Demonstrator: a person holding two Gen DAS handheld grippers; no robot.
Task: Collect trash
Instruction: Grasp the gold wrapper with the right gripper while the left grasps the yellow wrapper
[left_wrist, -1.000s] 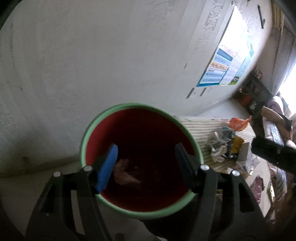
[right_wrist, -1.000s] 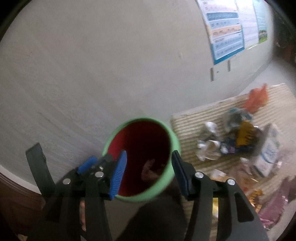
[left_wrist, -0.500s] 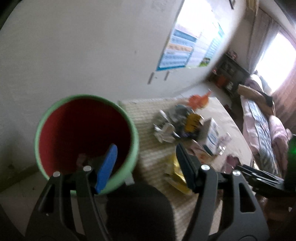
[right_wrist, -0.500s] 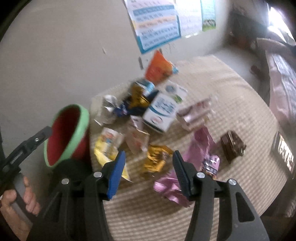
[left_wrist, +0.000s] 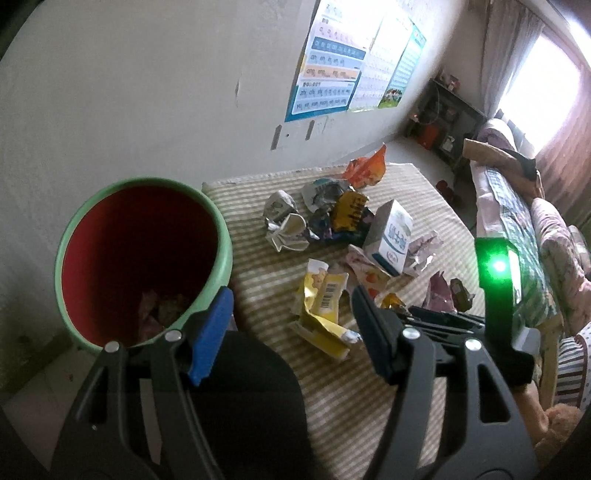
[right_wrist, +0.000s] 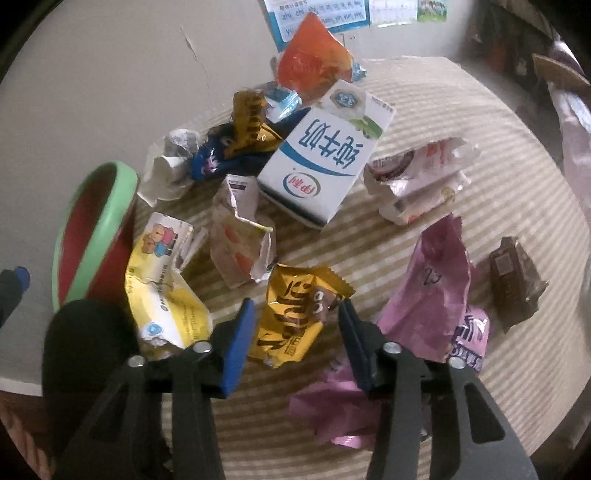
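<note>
On the striped tablecloth (right_wrist: 424, 122) most of the trash is still out, only a few bits lie in the red bin (left_wrist: 144, 258) off the table's left edge, left gripper (left_wrist: 288, 332) gaping empty, right gripper (right_wrist: 295, 332) closing around, not yet pinching, the gold wrapper (right_wrist: 291, 314).

milk carton (right_wrist: 325, 162): "纯牛奶", "伊利" | pink wrapper (right_wrist: 430, 291): "23" | wall poster (right_wrist: 321, 14): "zhi chi"

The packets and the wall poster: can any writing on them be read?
Milk carton: large blue Chinese characters, seen upside down, reading "纯牛奶".
Pink wrapper: a handwritten-looking "23".
Wall poster: rows of pinyin such as "zh ch sh"; the rest is too small.
Gold wrapper: brown lettering, too crumpled to read.
</note>
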